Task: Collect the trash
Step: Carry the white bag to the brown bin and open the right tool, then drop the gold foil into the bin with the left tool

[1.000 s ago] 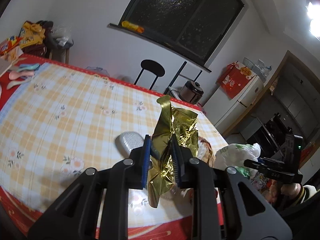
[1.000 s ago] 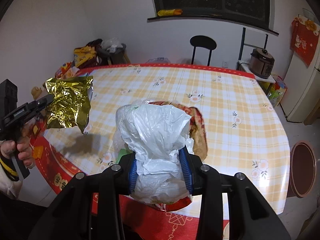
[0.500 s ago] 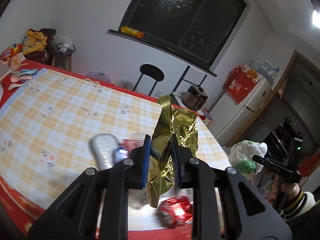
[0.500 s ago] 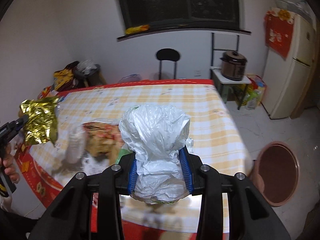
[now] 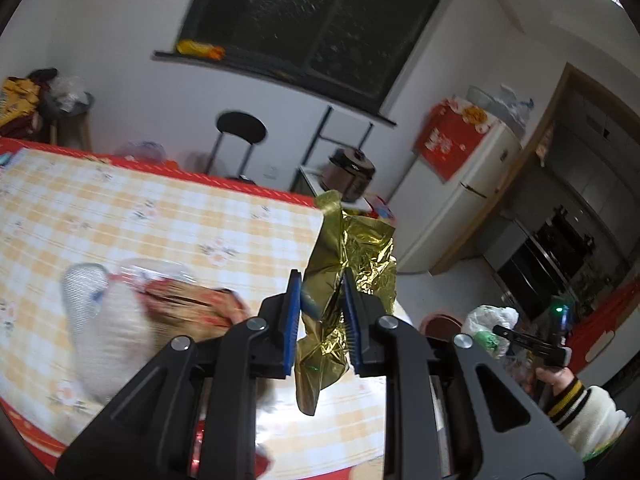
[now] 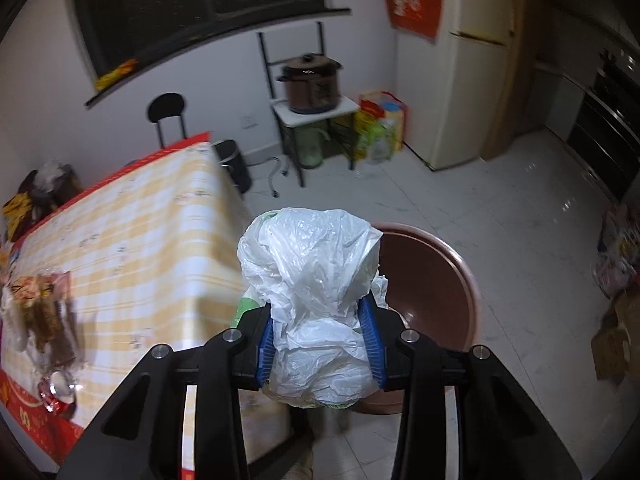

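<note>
My left gripper (image 5: pixel 320 316) is shut on a crumpled gold foil wrapper (image 5: pixel 352 264), held up over the near right corner of the checked table (image 5: pixel 160 216). My right gripper (image 6: pixel 320 336) is shut on a bunched white plastic bag (image 6: pixel 316 280) and hangs just in front of a round brown bin (image 6: pixel 432 276) on the floor past the table's corner. In the left wrist view that same bag (image 5: pixel 490 320) shows small at the lower right, carried by a hand in a striped cuff (image 5: pixel 564 388). More wrappers (image 5: pixel 180 300) and a crushed red can (image 6: pixel 54 394) lie on the table.
A black stool (image 6: pixel 166 114) stands behind the table. A rice cooker (image 6: pixel 312 80) sits on a small stand, with a fridge (image 6: pixel 468 80) to its right. Bags lie along the right wall (image 6: pixel 616 256). The tiled floor (image 6: pixel 520 208) spreads around the bin.
Both hands have swung to the right, off the table toward the brown bin. The right gripper with the bag now points down at the bin; the table's wrappers have slid left in both views.
</note>
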